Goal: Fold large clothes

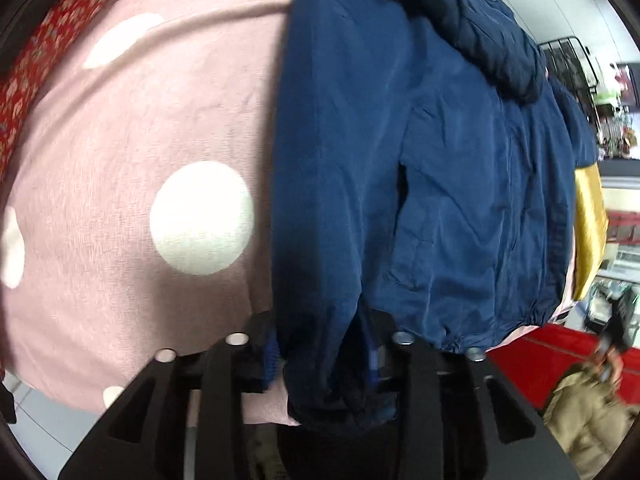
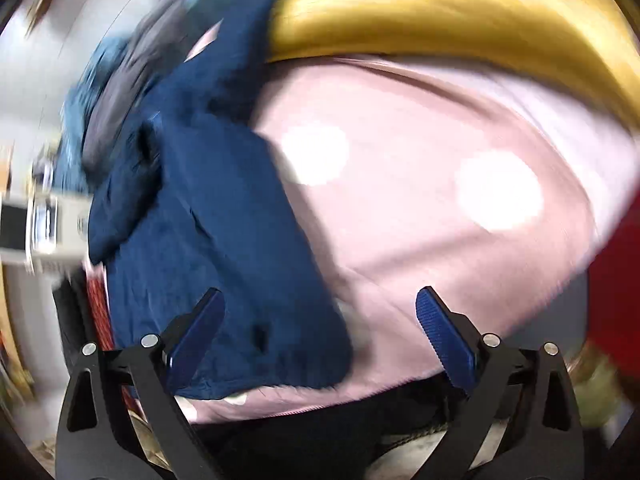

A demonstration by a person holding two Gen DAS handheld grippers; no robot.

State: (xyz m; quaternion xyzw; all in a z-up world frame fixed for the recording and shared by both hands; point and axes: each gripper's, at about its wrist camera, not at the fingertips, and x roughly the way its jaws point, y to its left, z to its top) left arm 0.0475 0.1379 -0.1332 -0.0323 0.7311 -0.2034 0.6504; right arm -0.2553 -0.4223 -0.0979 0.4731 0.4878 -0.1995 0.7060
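Observation:
A dark blue jacket (image 1: 420, 160) lies spread on a pink cover with white dots (image 1: 140, 140). My left gripper (image 1: 324, 364) sits at the jacket's near hem, and a fold of blue cloth fills the gap between its fingers, so it is shut on the hem. In the right wrist view the jacket (image 2: 224, 220) lies at the left on the pink cover (image 2: 440, 220). My right gripper (image 2: 320, 320) is open, its blue pads (image 2: 444, 336) wide apart above the jacket's near corner. This view is motion-blurred.
A yellow satin cloth (image 2: 440, 4) lies across the far side of the pink cover; it also shows at the right in the left wrist view (image 1: 588, 228). A red patterned cloth (image 1: 36, 60) borders the cover. A red floor (image 1: 560, 352) and a person in beige (image 1: 588, 412) are at right.

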